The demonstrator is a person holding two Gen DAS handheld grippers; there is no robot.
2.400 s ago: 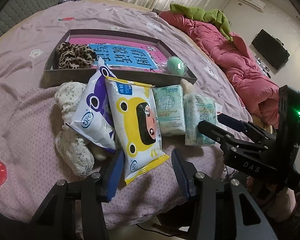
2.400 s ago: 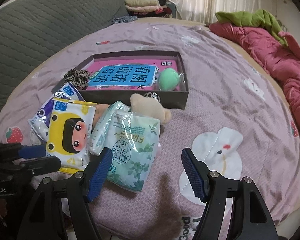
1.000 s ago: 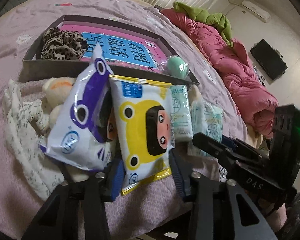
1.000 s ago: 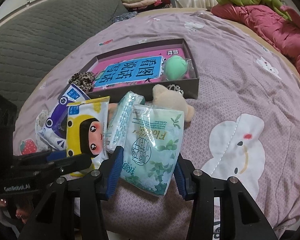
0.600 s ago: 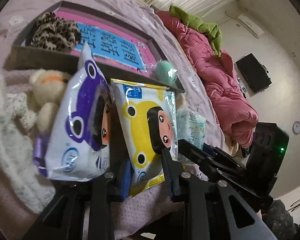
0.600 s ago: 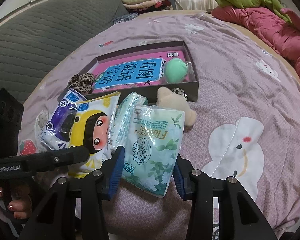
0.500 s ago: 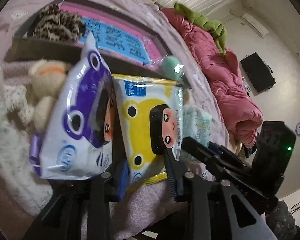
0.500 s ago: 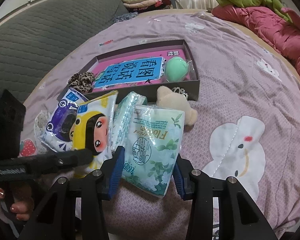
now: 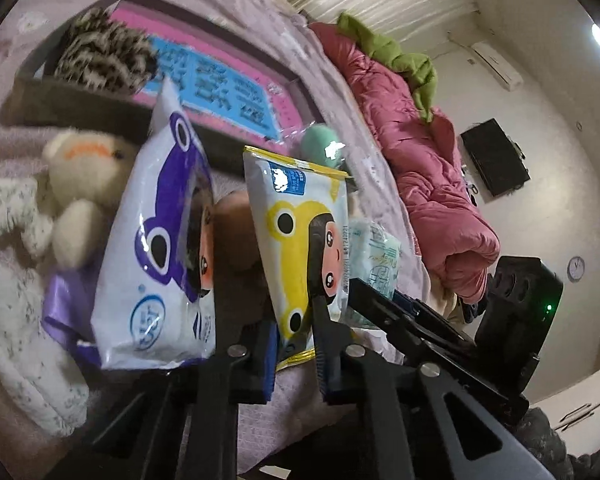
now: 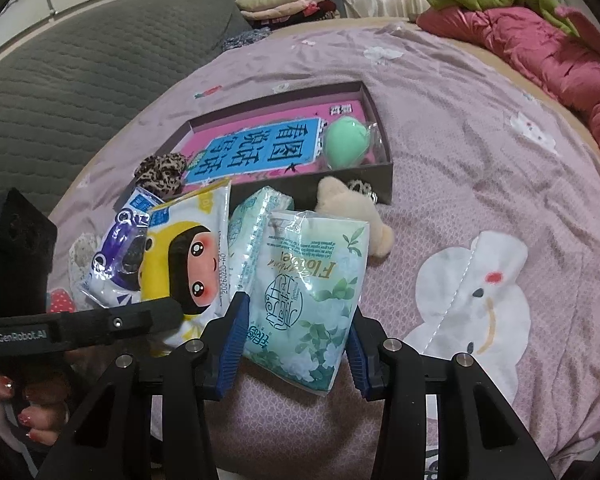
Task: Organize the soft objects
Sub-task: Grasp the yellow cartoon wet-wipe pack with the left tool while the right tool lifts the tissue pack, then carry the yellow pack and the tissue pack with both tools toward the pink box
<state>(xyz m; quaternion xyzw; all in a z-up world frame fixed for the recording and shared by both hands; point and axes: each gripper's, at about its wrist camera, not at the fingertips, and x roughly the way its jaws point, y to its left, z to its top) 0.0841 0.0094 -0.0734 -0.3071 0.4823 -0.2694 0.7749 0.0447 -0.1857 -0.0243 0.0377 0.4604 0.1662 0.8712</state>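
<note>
Gripping the lower end of the yellow pack (image 9: 300, 248), left tongs (image 9: 296, 344), jaws just closed onto it, pack tilted up off the bed (image 10: 480, 168). Clamped on the green pack (image 10: 312, 292), right tongs (image 10: 294, 344), pads pressing both its edges. Beside the yellow pack, purple pack (image 9: 160, 248); behind, plush toy (image 9: 80, 184). Farther back, box (image 10: 384, 140) holding a scrunchie (image 9: 100, 52) and green ball (image 10: 346, 142).

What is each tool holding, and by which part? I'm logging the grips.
Left tool: the yellow tissue pack, pinched at its bottom edge. Right tool: the green floral tissue pack, squeezed across its lower sides.
</note>
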